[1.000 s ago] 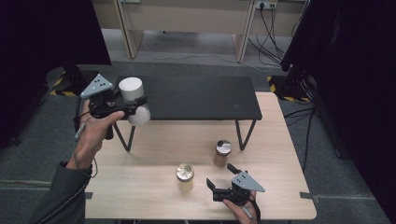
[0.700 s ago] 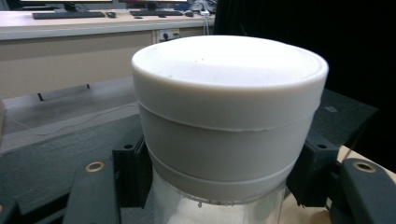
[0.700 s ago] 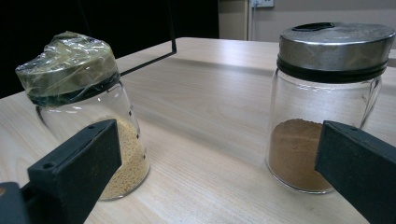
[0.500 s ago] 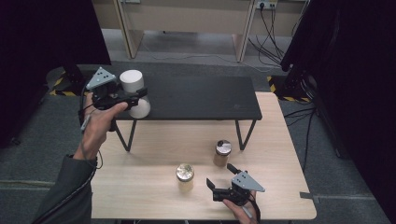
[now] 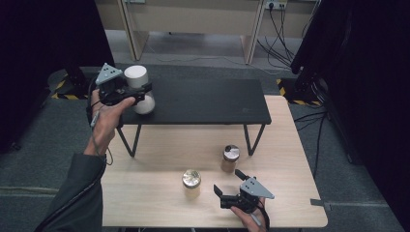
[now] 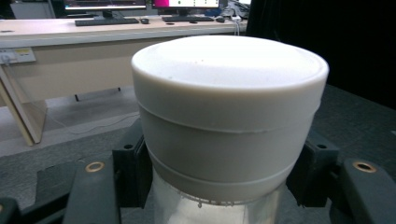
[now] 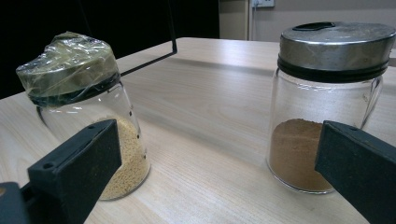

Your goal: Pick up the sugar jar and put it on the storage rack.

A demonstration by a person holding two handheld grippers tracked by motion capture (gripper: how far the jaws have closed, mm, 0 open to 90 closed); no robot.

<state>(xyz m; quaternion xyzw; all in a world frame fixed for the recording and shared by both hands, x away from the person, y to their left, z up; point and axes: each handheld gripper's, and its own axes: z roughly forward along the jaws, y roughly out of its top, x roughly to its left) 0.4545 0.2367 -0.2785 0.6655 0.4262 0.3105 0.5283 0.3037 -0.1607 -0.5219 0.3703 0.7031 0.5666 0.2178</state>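
High view: the left claw (image 5: 140, 93) grips a white-lidded round jar (image 5: 140, 89) above the black shelf's (image 5: 203, 101) left end, not yet set down. Right gripper view: the right claw (image 7: 219, 172) gapes empty on the wooden bench (image 7: 210, 107) between two glass spice jars (image 7: 88, 107).

I see a light wooden table (image 5: 159, 203) with two glass jars standing on it: one of yellow grains (image 5: 191, 183) near me, one of brown powder (image 5: 230, 158) to its right. A low black bench (image 5: 208, 101) stands across the far side.
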